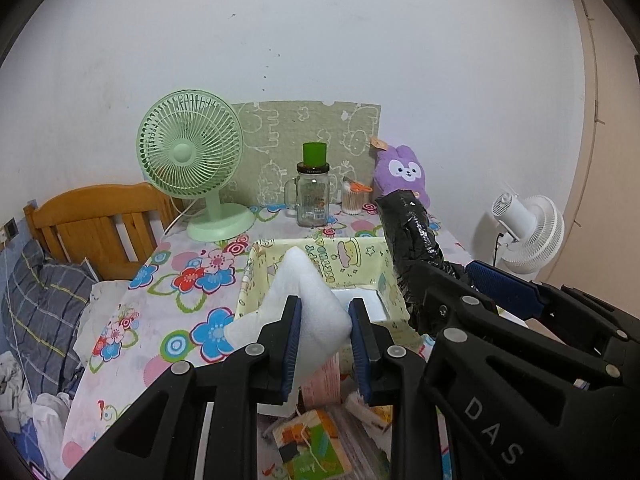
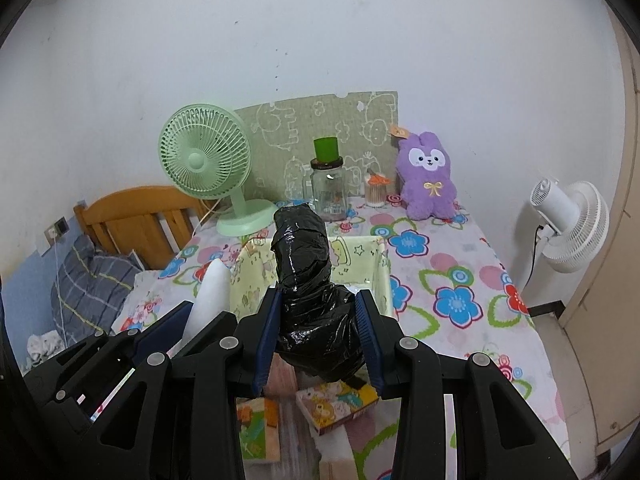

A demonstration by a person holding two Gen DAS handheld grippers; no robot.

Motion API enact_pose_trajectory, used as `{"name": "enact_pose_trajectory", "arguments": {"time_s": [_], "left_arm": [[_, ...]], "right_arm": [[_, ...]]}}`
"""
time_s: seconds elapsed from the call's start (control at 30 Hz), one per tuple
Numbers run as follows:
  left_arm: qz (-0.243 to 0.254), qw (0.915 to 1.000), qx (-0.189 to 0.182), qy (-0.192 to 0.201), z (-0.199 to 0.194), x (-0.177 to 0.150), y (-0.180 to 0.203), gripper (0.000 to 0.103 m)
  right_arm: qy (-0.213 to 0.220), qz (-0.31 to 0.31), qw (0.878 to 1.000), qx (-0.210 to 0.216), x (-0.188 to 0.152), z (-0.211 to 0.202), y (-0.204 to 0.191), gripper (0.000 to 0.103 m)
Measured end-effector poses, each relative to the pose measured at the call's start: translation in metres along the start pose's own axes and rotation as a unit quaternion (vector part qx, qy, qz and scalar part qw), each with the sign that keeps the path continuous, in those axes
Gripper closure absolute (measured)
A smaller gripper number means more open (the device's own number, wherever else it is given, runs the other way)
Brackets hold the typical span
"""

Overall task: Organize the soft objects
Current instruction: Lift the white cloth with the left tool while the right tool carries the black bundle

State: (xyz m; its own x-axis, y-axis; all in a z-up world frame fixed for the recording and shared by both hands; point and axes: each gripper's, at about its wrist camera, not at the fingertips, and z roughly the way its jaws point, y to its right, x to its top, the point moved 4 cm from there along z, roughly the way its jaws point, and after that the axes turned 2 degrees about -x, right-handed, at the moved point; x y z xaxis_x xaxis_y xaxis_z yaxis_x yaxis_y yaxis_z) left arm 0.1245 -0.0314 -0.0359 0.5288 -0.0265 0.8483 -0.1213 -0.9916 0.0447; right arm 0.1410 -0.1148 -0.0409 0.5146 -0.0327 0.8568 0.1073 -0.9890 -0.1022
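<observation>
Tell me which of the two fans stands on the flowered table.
The green fan, left of the glass jar. The white fan stands off the table's right edge, beside the wall.

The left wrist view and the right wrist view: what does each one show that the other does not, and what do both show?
Only the left wrist view shows the white foam piece broadside, pinched in the left gripper.

Only the right wrist view shows the purple plush whole, with its gold bow.

Both show the black plastic bundle in the right gripper, the yellow box, green fan, glass jar and white fan.
</observation>
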Motion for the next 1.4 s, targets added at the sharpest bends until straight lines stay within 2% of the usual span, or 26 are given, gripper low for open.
{"name": "enact_pose_trajectory", "arguments": {"time_s": [0.57, 1.2, 1.33, 1.4], "left_arm": [[0.004, 1.0000, -0.004, 0.002, 0.039, 0.024, -0.002, 0.080], [-0.001, 0.9996, -0.017, -0.024, 0.106, 0.022, -0.009, 0.080], [-0.002, 0.9990, -0.017, -0.042, 0.120, 0.017, -0.009, 0.076], [-0.004, 0.9986, -0.012, -0.050, 0.127, 0.013, -0.010, 0.070]], "right_arm": [[0.003, 0.009, 1.000, -0.009, 0.026, 0.041, 0.012, 0.061], [-0.021, 0.019, 0.999, -0.022, 0.024, 0.107, 0.024, 0.061], [-0.038, 0.022, 0.999, -0.024, 0.019, 0.124, 0.028, 0.061], [-0.046, 0.022, 0.998, -0.023, 0.016, 0.132, 0.029, 0.061]]}}
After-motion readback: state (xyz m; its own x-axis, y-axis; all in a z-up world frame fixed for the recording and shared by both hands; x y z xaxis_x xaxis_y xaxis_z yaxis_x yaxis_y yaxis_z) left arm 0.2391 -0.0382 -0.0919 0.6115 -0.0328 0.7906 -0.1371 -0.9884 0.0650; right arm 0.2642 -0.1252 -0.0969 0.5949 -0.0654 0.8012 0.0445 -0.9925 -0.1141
